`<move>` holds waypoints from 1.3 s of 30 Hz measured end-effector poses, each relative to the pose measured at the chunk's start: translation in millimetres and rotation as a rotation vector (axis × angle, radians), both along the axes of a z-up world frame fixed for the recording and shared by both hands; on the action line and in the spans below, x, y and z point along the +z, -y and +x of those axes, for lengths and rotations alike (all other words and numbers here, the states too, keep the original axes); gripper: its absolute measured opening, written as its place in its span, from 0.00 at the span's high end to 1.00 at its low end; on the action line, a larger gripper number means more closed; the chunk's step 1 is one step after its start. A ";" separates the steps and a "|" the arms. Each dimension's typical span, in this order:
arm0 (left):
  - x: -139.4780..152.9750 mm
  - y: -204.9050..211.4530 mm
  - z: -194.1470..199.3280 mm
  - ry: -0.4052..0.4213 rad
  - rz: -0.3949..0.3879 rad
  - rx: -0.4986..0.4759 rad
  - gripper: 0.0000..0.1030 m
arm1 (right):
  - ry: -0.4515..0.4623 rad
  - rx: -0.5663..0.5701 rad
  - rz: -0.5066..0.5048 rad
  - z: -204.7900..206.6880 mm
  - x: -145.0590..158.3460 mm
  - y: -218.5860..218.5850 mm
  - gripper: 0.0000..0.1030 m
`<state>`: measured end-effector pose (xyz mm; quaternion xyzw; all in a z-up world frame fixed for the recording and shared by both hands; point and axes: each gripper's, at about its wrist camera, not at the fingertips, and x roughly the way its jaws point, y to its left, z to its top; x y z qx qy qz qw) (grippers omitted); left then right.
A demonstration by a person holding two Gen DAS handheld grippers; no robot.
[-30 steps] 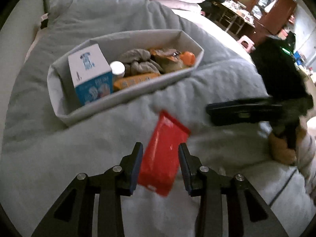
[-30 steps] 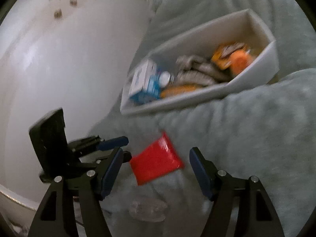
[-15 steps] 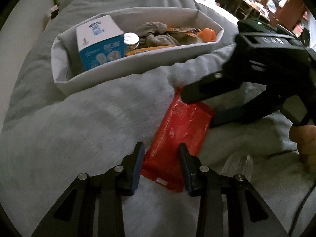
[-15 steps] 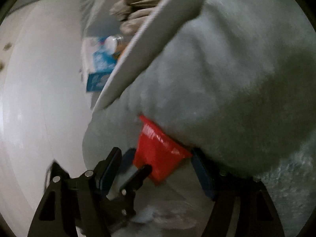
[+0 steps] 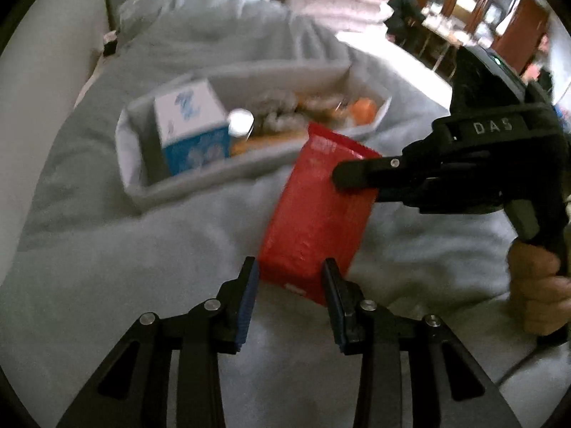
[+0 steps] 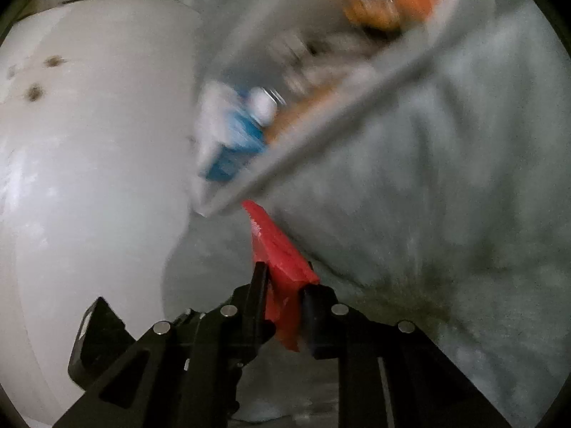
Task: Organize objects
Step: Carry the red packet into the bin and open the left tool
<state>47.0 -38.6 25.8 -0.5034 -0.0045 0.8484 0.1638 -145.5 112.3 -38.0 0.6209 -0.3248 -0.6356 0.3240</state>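
A red packet (image 5: 314, 210) hangs over the grey blanket, just in front of the grey fabric bin (image 5: 214, 185). Its near end sits between the pads of my left gripper (image 5: 289, 278), which touch it on both sides while the jaws begin opening. From the right, my right gripper (image 5: 342, 178) has come in with its jaws closing on the packet's far side. The right wrist view shows the red packet (image 6: 274, 249) edge-on, pinched between the pads of that right gripper (image 6: 282, 285). The grey fabric bin (image 6: 321, 125) is blurred above it.
The bin holds a blue and white carton (image 5: 192, 132), a white-capped bottle (image 5: 241, 119), crumpled grey cloth and an orange item (image 5: 362, 108). A person's hand (image 5: 535, 285) grips the right tool's handle. A white wall (image 6: 89, 178) lies left of the bed. Furniture stands far behind.
The right gripper has swung in and closed on the red packet. The packet has risen off the blanket and now stands nearer the bin. The left gripper keeps it between its fingers.
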 end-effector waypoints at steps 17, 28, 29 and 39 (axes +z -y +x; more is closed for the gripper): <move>86.5 -49.2 -36.8 -0.456 -0.147 0.057 0.47 | -0.286 -0.312 0.173 -64.3 74.9 -81.6 0.46; 115.9 -29.2 47.2 -0.662 0.021 0.019 0.01 | -0.538 0.068 0.261 28.0 120.4 -56.6 0.42; 110.7 -28.2 46.0 -0.650 -0.014 0.028 0.01 | -0.515 0.106 0.269 30.1 118.9 -54.8 0.42; 45.0 1.9 11.0 -0.340 -0.295 0.246 0.08 | -0.107 0.298 0.332 56.4 50.5 -16.4 0.42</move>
